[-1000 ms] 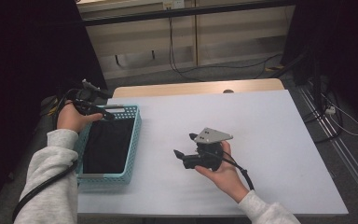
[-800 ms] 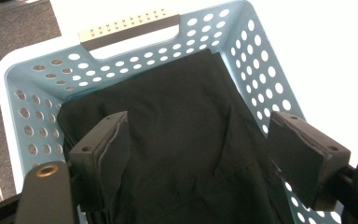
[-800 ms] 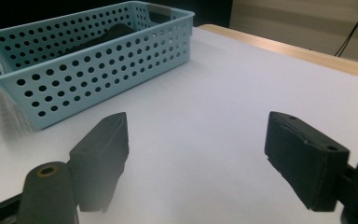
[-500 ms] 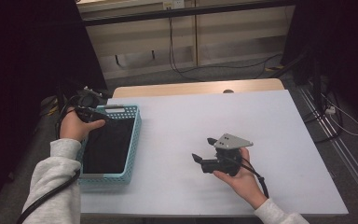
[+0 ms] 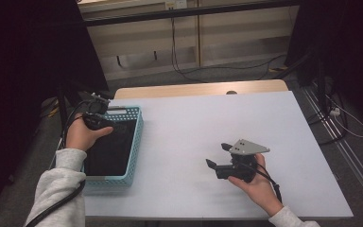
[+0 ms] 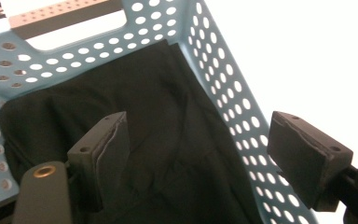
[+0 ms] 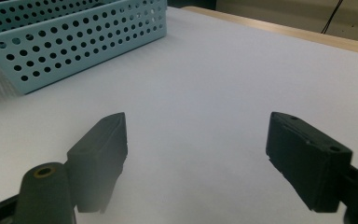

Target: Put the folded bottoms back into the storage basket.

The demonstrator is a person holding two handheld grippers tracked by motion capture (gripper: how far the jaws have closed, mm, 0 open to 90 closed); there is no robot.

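Note:
A light blue perforated basket (image 5: 138, 133) stands at the table's left edge with a black cloth (image 5: 108, 152) lying in it. A hand holds my left gripper (image 5: 94, 108) over the basket's far end. In the left gripper view the left gripper (image 6: 199, 123) is open above the black cloth (image 6: 158, 140), with the basket's wall (image 6: 223, 93) on the right. My right gripper (image 5: 219, 155) is held low over the white table (image 5: 194, 123) at the near right, pointing left, with a grey plate (image 5: 248, 146) on top. The right gripper (image 7: 196, 121) is open with nothing between its pads.
In the right gripper view the basket (image 7: 74, 39) stands at the upper left, well away across the bare table (image 7: 214, 70). Beyond the table's far wooden edge (image 5: 198, 89) the floor carries cables (image 5: 189, 71). A dark curtain hangs at the left.
My right gripper has moved to the right and a little nearer the table's front edge. The left gripper has sunk slightly over the basket's far end. Both pairs of jaws look unchanged.

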